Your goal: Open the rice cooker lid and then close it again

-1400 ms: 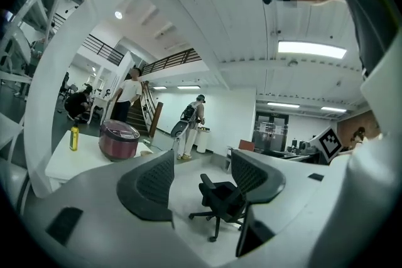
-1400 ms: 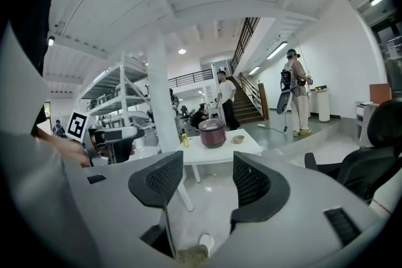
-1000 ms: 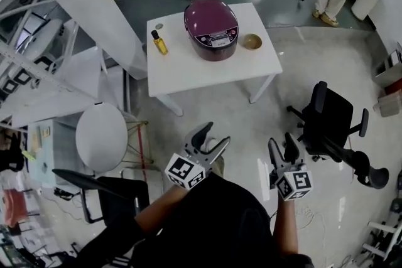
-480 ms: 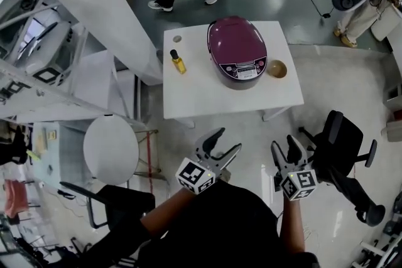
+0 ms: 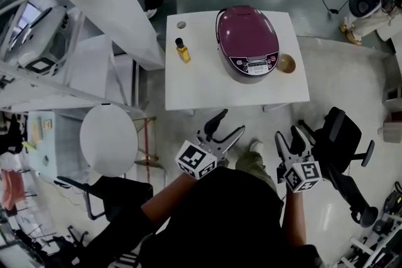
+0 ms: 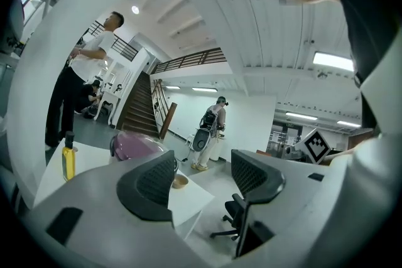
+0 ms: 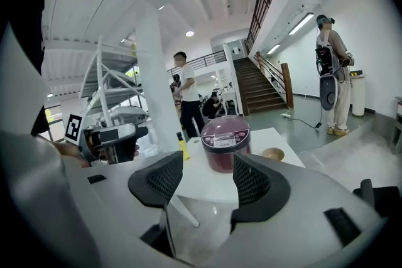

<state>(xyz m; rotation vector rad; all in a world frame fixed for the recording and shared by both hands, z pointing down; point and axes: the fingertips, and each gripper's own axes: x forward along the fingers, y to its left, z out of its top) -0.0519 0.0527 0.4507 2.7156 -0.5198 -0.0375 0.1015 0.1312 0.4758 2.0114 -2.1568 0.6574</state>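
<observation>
Head view: both arms are bent close to the body. The left gripper (image 5: 229, 123) and right gripper (image 5: 287, 135) aim at the table (image 5: 201, 85), well short of it. The cooker (image 5: 247, 41) sits there with its lid down. Its panel faces the person and its long axis runs away from them.
Left gripper view: jaws wide apart, empty.
Right gripper view: jaws apart, empty, with the cooker far beyond.

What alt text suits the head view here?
Seen from above, a purple rice cooker with its lid shut stands on a white table, between a yellow bottle and a small bowl. The person holds the left gripper and right gripper short of the table, both open and empty.
</observation>
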